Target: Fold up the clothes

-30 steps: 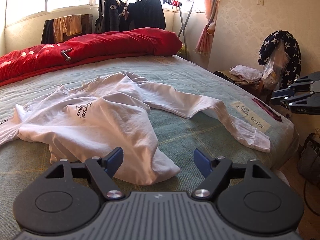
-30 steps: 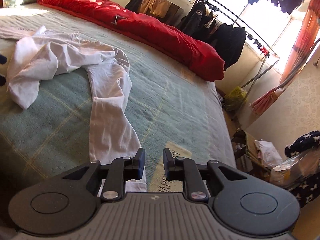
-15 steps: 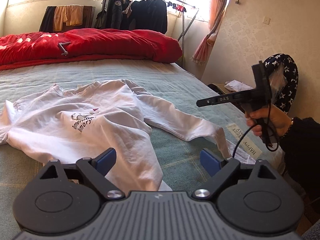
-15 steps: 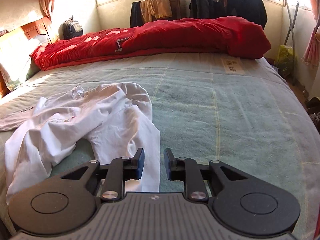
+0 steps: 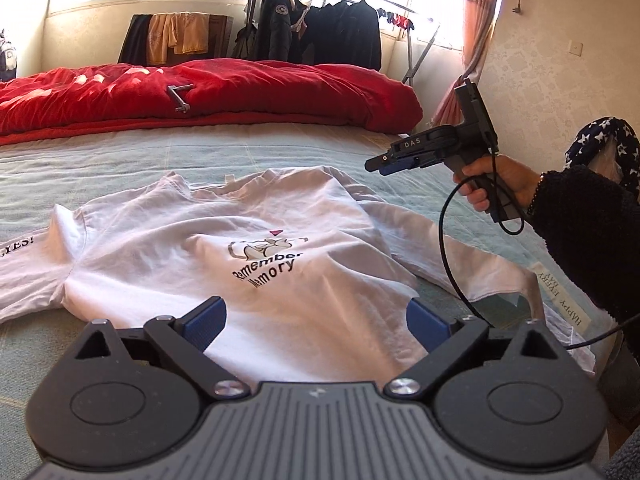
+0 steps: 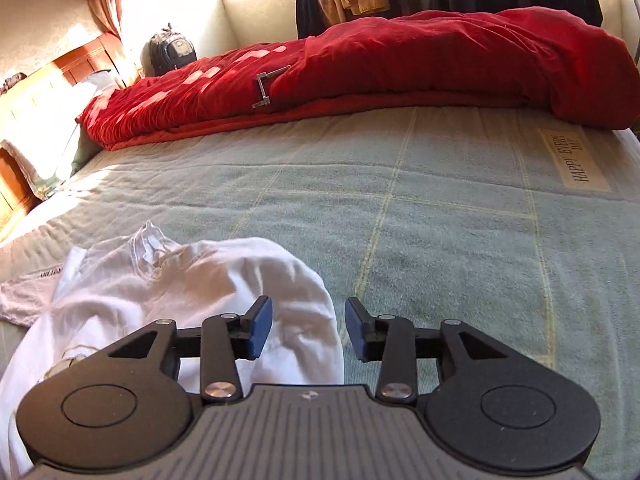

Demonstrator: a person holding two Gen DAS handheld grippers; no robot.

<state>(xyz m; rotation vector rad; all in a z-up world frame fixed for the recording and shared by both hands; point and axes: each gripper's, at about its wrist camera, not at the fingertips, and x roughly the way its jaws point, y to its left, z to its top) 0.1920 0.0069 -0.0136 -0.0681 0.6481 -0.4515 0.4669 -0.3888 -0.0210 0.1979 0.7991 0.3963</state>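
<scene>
A white long-sleeved shirt (image 5: 280, 256) with a "Remember Memory" print lies front up on the green bed cover (image 5: 120, 168). Its right sleeve (image 5: 472, 268) trails toward the bed's edge. My left gripper (image 5: 316, 322) hovers over the shirt's lower hem, its jaws wide and still opening, nothing between them. In the left wrist view a hand holds my right gripper (image 5: 380, 162) above the shirt's right shoulder. In its own view the right gripper (image 6: 309, 328) is over that rumpled shoulder (image 6: 256, 280) near the collar (image 6: 148, 248). Its jaws are opening and the pads press on no cloth.
A red duvet (image 5: 224, 88) is heaped along the far side of the bed. A rack of dark clothes (image 5: 320, 36) stands behind it by the window. A wooden headboard (image 6: 60, 76) and a backpack (image 6: 172, 50) are at the far left. A star-patterned cloth (image 5: 600, 140) hangs beyond the bed's right edge.
The right gripper swung from the sleeve's cuff to the shirt's shoulder and its jaws spread apart. The left gripper opened wider and shifted, so the shirt's printed front now faces it.
</scene>
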